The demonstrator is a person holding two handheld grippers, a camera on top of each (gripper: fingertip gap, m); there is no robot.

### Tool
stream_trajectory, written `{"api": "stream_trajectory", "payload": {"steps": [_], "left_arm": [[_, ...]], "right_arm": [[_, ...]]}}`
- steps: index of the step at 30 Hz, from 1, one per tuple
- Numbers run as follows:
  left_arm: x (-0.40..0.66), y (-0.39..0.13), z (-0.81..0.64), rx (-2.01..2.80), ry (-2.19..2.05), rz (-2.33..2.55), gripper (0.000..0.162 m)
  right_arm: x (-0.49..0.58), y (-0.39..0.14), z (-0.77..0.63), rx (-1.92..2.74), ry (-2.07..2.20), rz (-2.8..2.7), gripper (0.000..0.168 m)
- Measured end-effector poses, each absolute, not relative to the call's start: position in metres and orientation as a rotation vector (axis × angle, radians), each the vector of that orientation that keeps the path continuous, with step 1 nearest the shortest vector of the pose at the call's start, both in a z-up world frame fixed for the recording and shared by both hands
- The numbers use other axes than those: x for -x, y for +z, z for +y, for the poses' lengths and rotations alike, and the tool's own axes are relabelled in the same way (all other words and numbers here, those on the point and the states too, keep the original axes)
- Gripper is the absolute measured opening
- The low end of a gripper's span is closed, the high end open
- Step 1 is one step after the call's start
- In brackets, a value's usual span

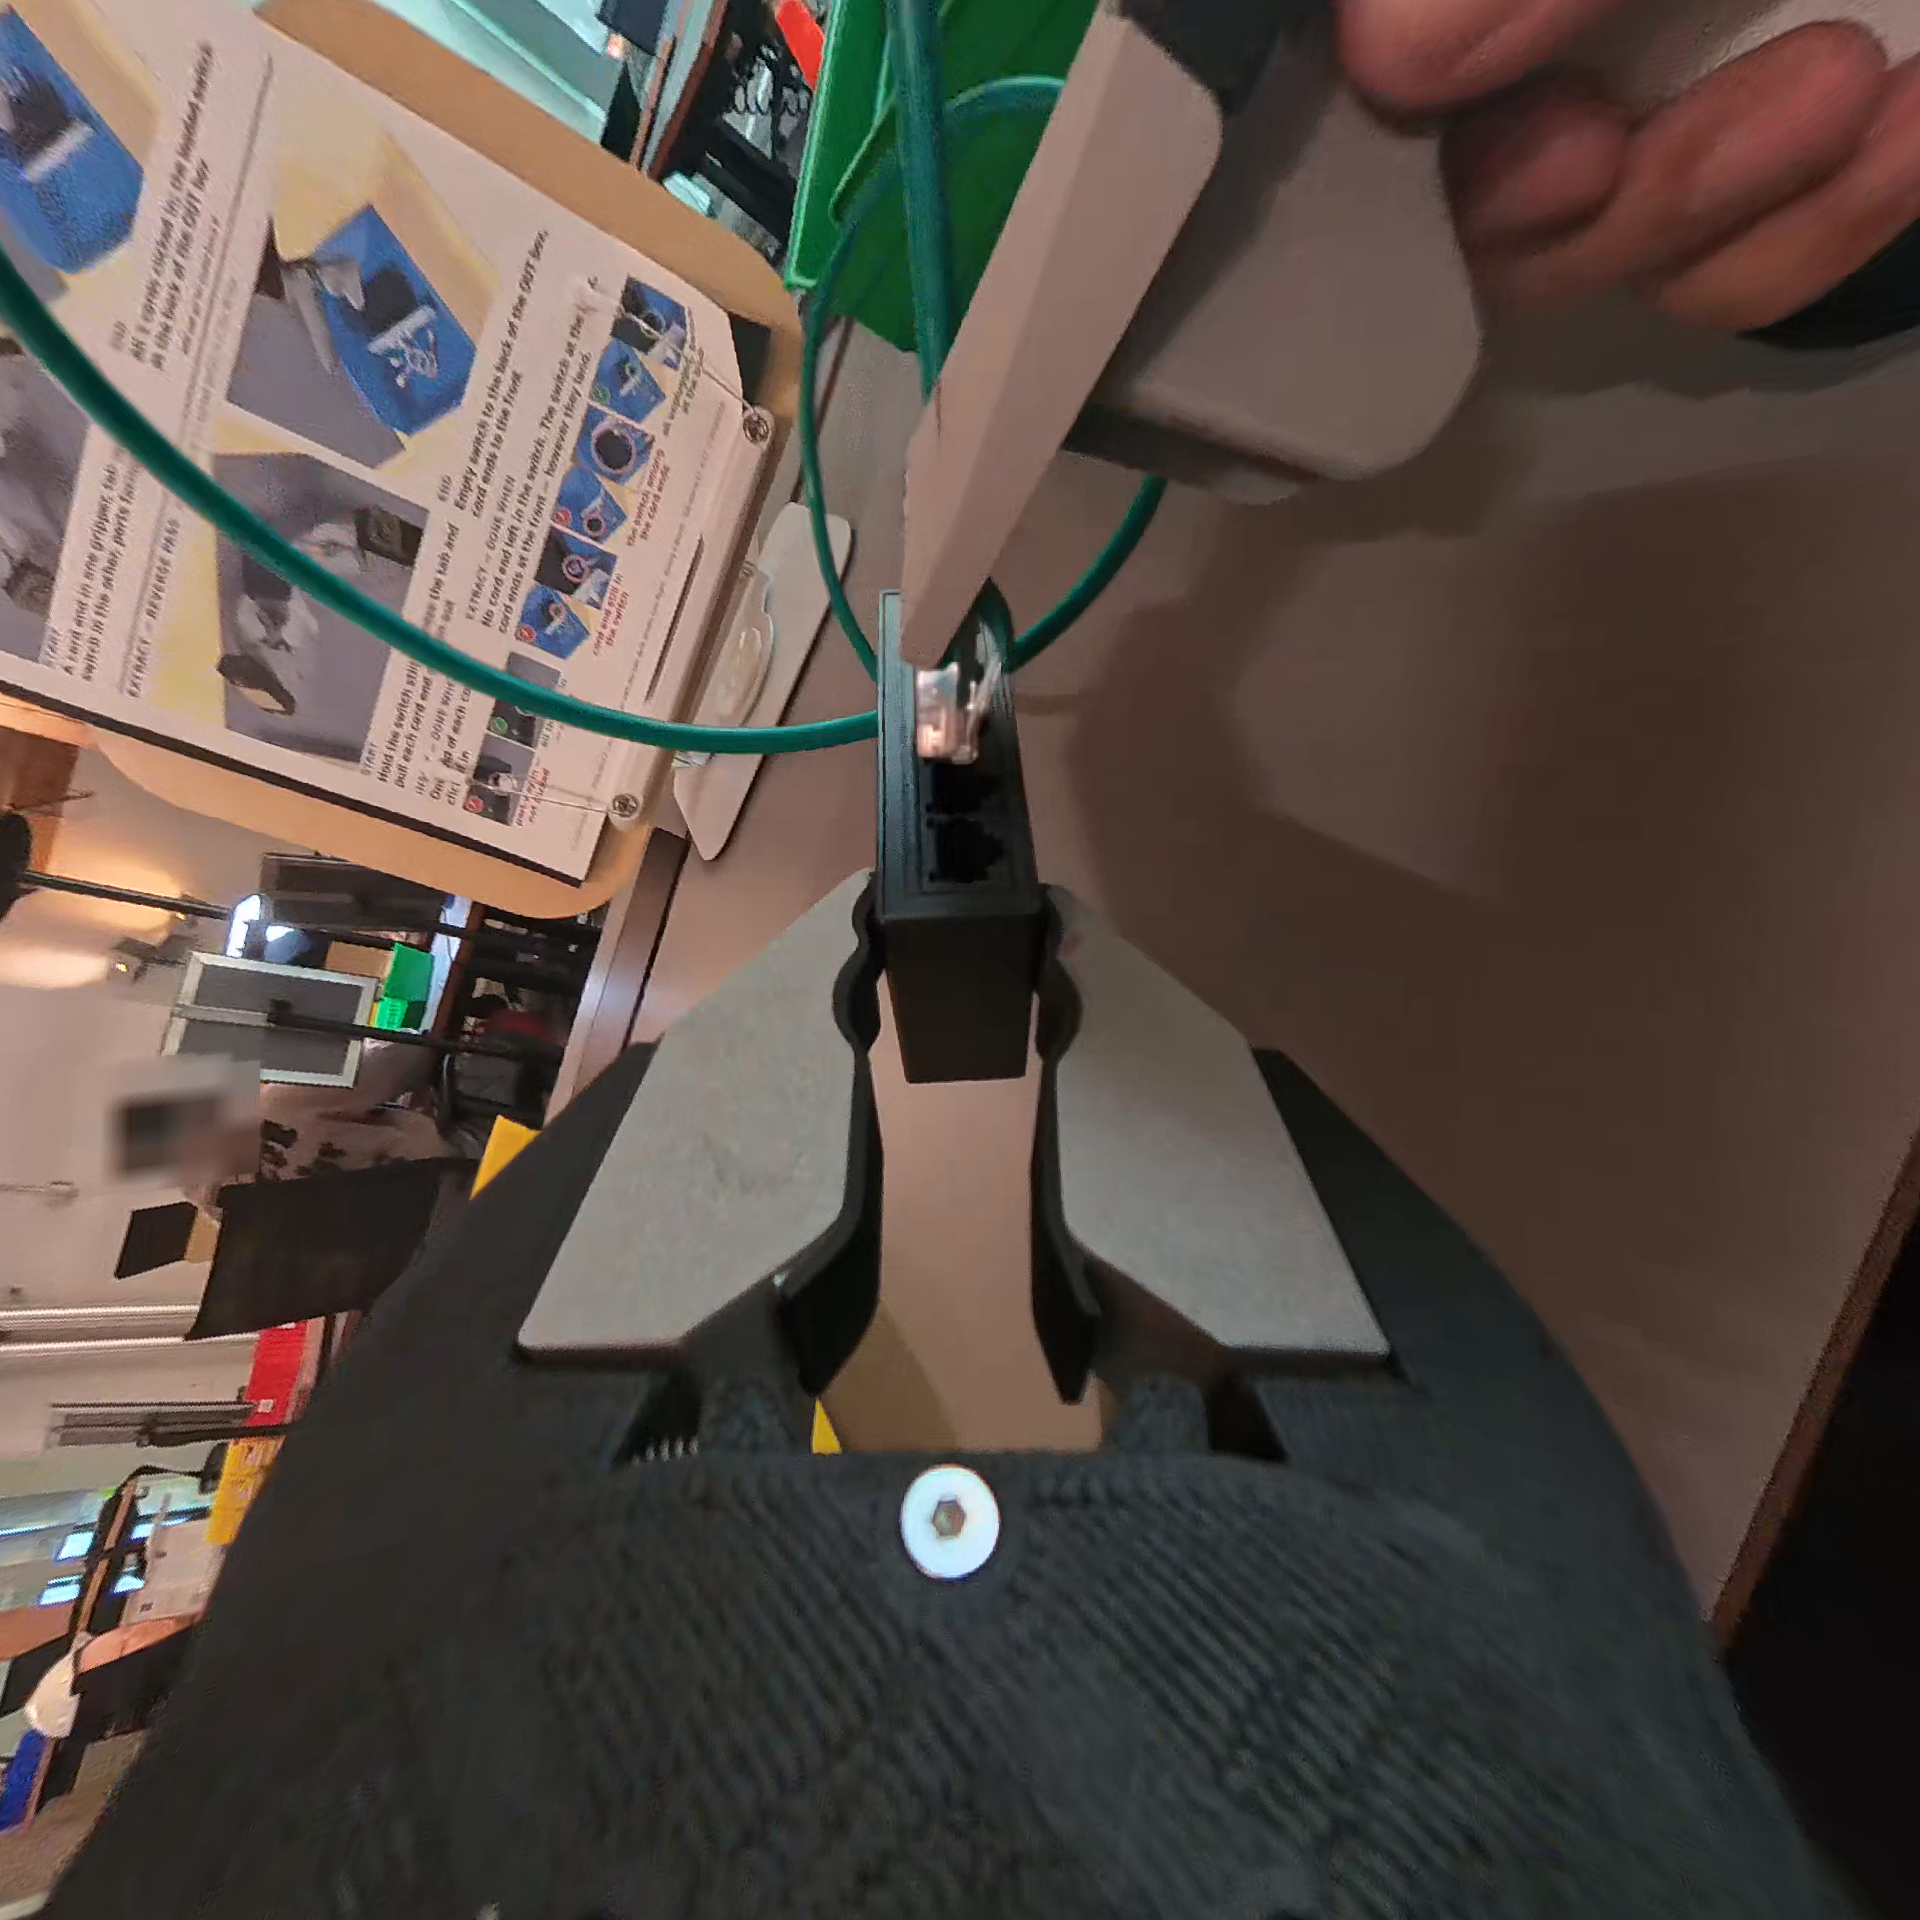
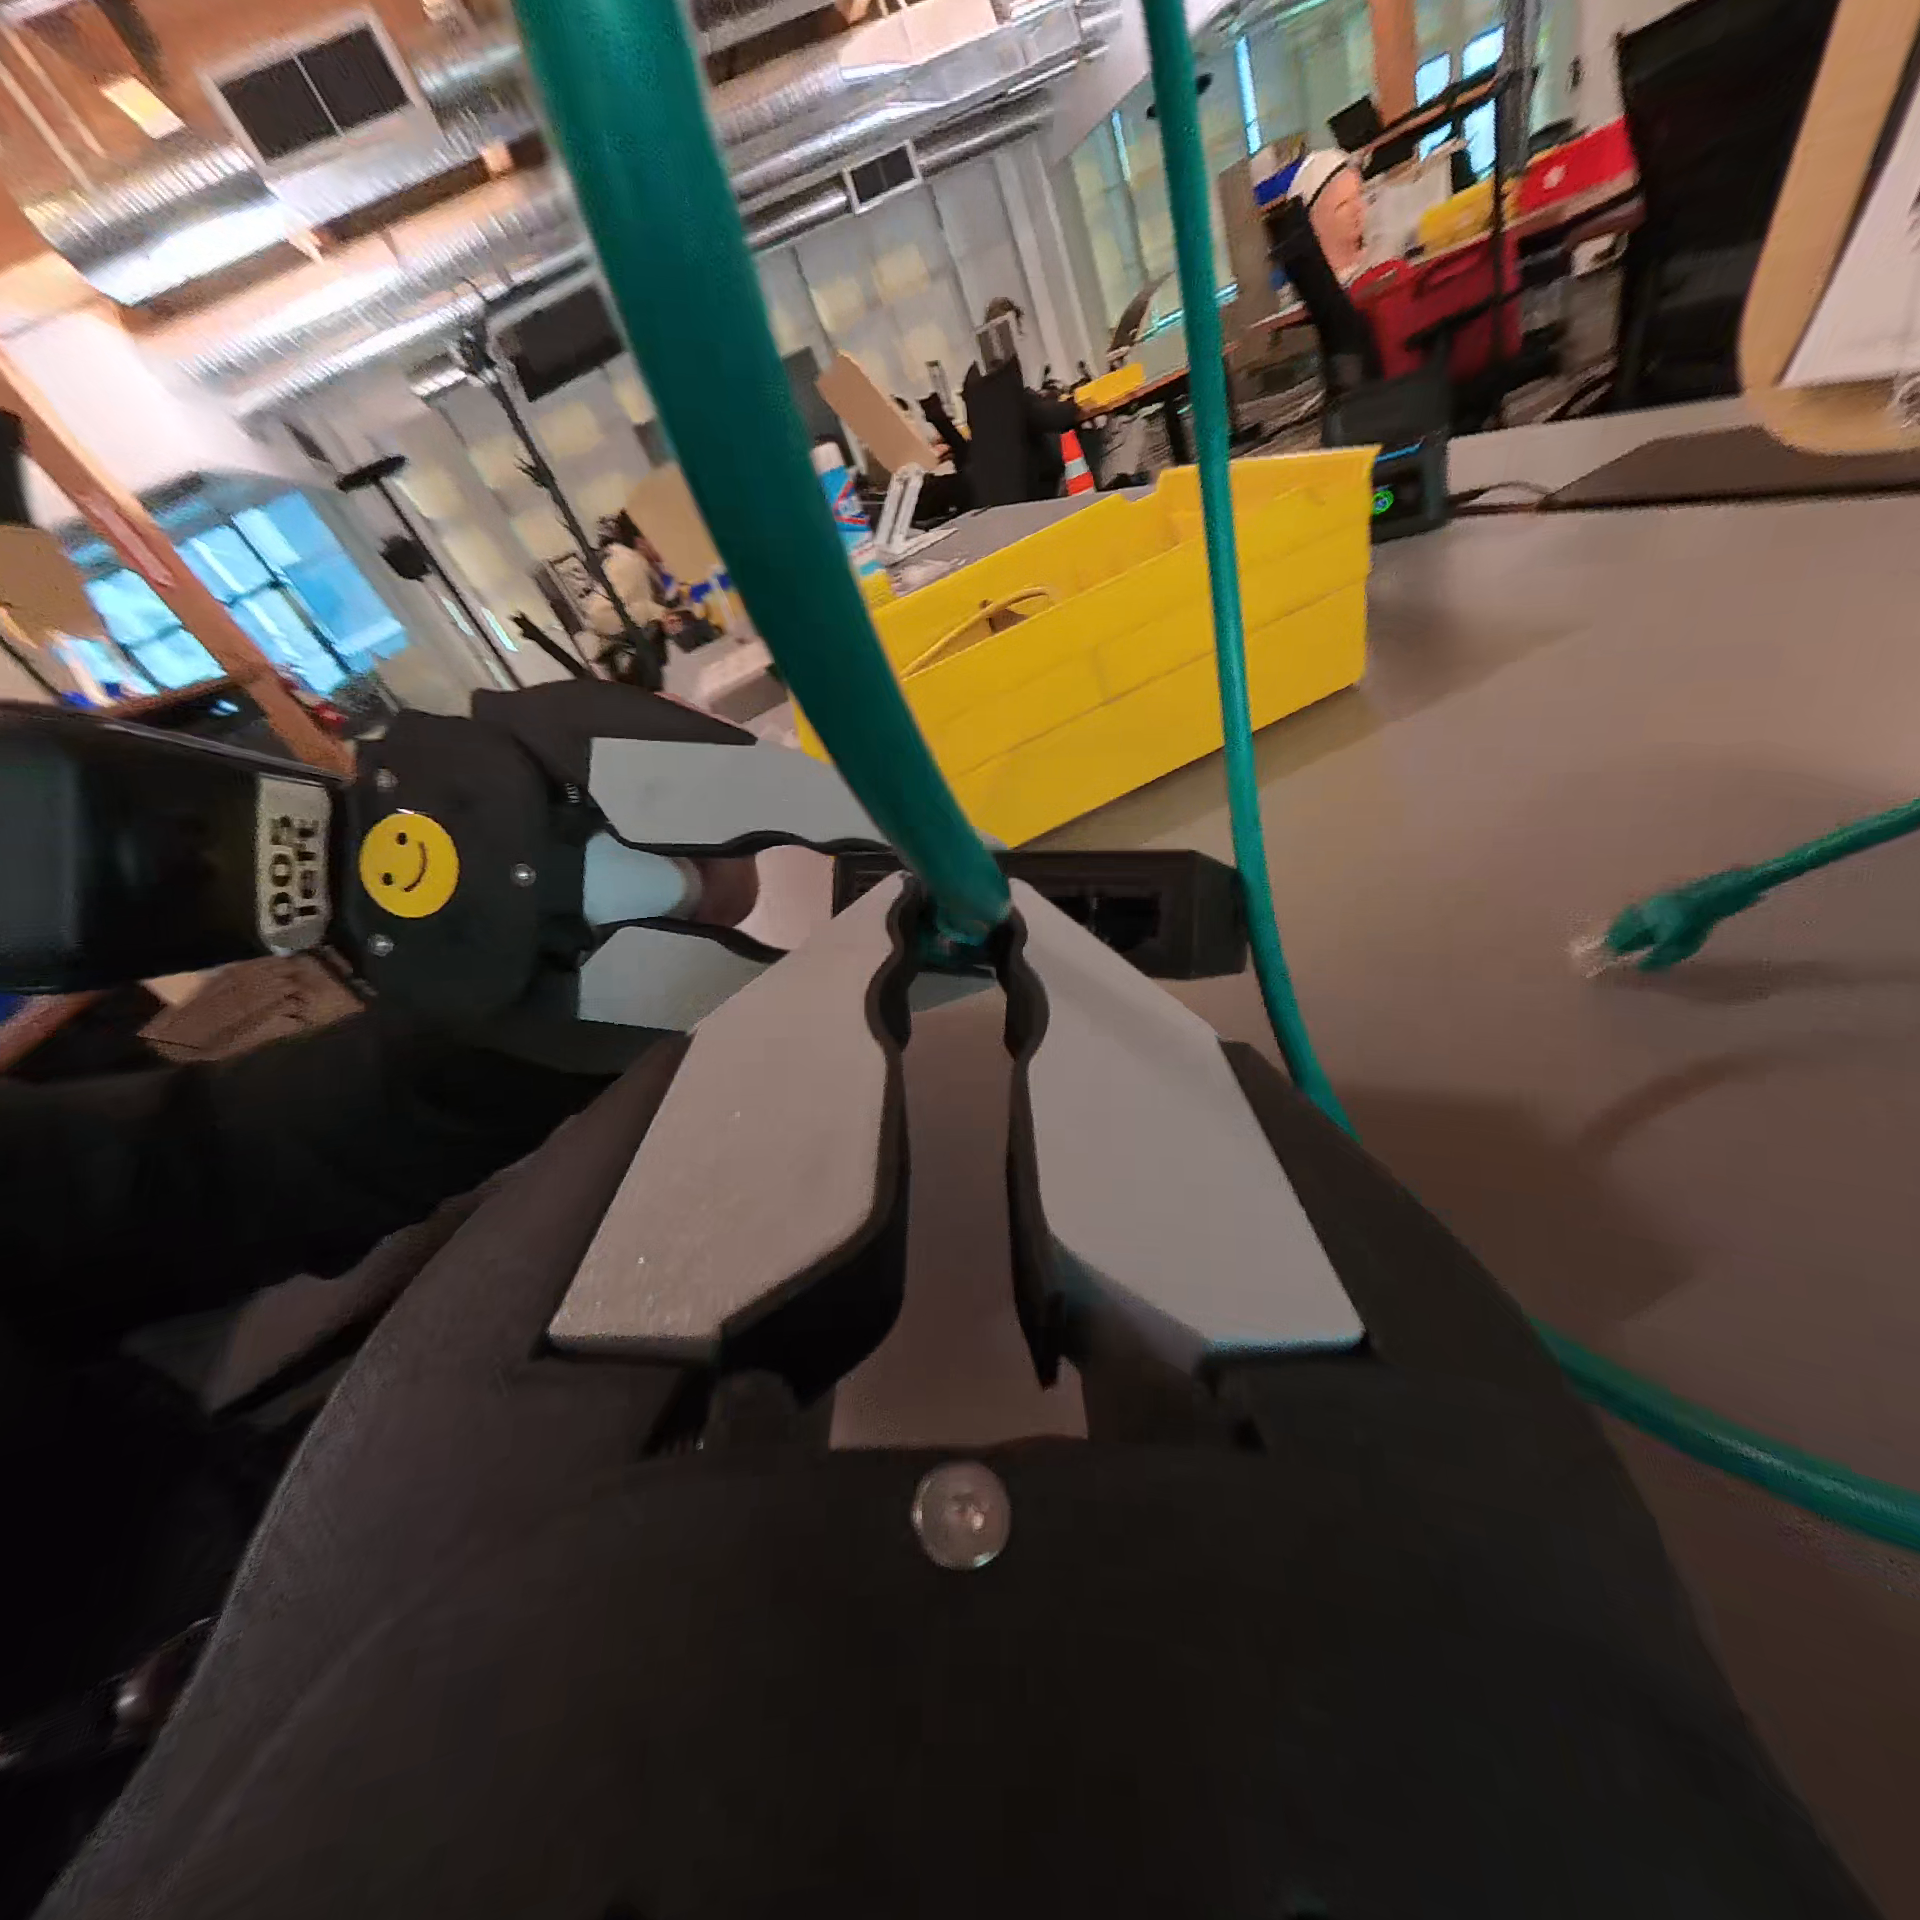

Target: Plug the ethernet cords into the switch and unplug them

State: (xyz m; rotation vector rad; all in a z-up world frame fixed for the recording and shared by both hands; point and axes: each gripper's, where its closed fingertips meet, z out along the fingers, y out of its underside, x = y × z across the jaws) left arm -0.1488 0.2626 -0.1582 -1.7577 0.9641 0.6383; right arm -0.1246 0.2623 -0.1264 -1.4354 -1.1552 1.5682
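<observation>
My left gripper (image 1: 956, 935) is shut on the near end of a small black switch (image 1: 956, 821) and holds it above the table, ports facing up in the left wrist view. My right gripper (image 2: 956, 930) is shut on a green ethernet cord (image 2: 727, 436) just behind its plug. In the left wrist view it (image 1: 940, 644) comes in from the upper right and holds the clear plug (image 1: 948, 717) at the switch's far port; I cannot tell whether it is seated. Two nearer ports are empty. The right wrist view shows the left gripper (image 2: 800, 904) and switch (image 2: 1153, 914).
A loose green cord end (image 2: 1673, 925) lies on the grey table (image 2: 1558, 727) to the right. A yellow bin (image 2: 1122, 665) stands behind the switch. An instruction sheet (image 1: 364, 468) on a board and a green bin (image 1: 883, 208) stand at the table's far side. Cord loops (image 1: 520, 686) hang around the switch. About 4 cm separates my left fingertips from my right.
</observation>
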Motion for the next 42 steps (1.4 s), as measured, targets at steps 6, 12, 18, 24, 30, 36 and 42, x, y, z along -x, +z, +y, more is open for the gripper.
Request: {"api": "stream_trajectory", "payload": {"steps": [6, 12, 18, 24, 30, 36, 42], "left_arm": [[0.147, -0.162, 0.265, 1.701, 0.729, 0.926, 0.025], [0.147, -0.164, 0.271, 1.637, 0.756, 0.889, 0.025], [0.147, -0.17, 0.275, 1.626, 0.772, 0.894, 0.025], [0.148, -0.18, 0.279, 1.62, 0.77, 0.885, 0.025], [0.138, -0.192, 0.278, 1.628, 0.706, 0.906, 0.025], [0.132, -0.183, 0.279, 1.589, 0.696, 0.889, 0.025], [0.133, -0.184, 0.277, 1.606, 0.655, 0.902, 0.025]], "right_arm": [[0.122, -0.13, 0.26, 1.379, 1.373, -1.189, 0.01], [0.123, -0.135, 0.253, 1.306, 1.221, -1.248, 0.01], [0.127, -0.14, 0.251, 1.263, 1.088, -1.304, 0.01], [0.128, -0.152, 0.252, 1.272, 1.079, -1.339, 0.01], [0.134, -0.156, 0.251, 1.219, 0.942, -1.369, 0.01], [0.131, -0.153, 0.257, 1.227, 0.942, -1.327, 0.009], [0.13, -0.155, 0.269, 1.349, 1.108, -1.276, 0.008]]}}
